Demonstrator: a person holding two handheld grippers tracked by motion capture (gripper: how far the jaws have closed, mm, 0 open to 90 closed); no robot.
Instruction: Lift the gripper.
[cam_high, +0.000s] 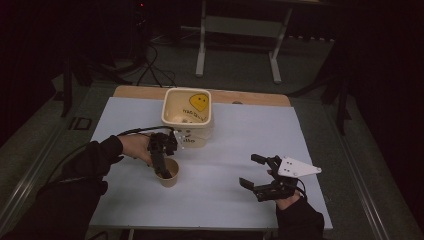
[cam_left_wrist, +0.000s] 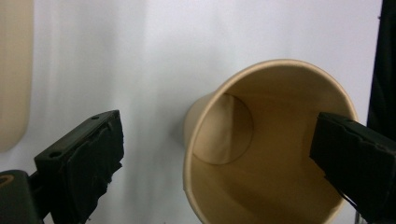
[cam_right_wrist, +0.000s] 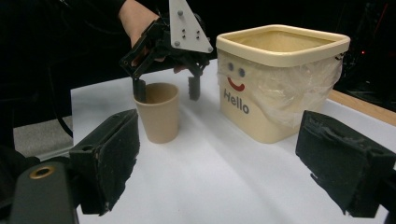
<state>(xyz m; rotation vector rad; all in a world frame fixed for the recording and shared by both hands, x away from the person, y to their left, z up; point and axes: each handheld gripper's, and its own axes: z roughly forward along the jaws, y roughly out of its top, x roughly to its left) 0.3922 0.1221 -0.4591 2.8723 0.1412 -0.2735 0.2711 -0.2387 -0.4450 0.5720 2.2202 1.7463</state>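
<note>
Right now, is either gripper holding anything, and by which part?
Nothing is gripped. The left gripper straddles the paper cup's rim, jaws open; the right gripper is open over the table.

Paper cup (cam_right_wrist: 158, 117): tan paper, matt, smooth wall inside and out, rolled rim.

Bin (cam_right_wrist: 275, 79): cream plastic, smooth, slight sheen at the rim; printed face and "Hello" on one wall. Thin clear plastic film (cam_right_wrist: 299, 88), crinkled and glossy, hangs over its side.

Desk (cam_high: 225, 165): covered by a white sheet, matt and smooth; bare wood edge (cam_high: 250, 97) along the far side, light brown.

Left gripper (cam_right_wrist: 166, 88): black plastic frame, matt; white flat plate (cam_right_wrist: 187, 28) on top with small screws.

Right gripper (cam_high: 257, 172): same black matt frame. Its jaw pads (cam_right_wrist: 112, 158), seen in the right gripper view, are black, rough and ragged at the edges; a brass-coloured metal ring (cam_right_wrist: 42, 172) sits in the frame.
</note>
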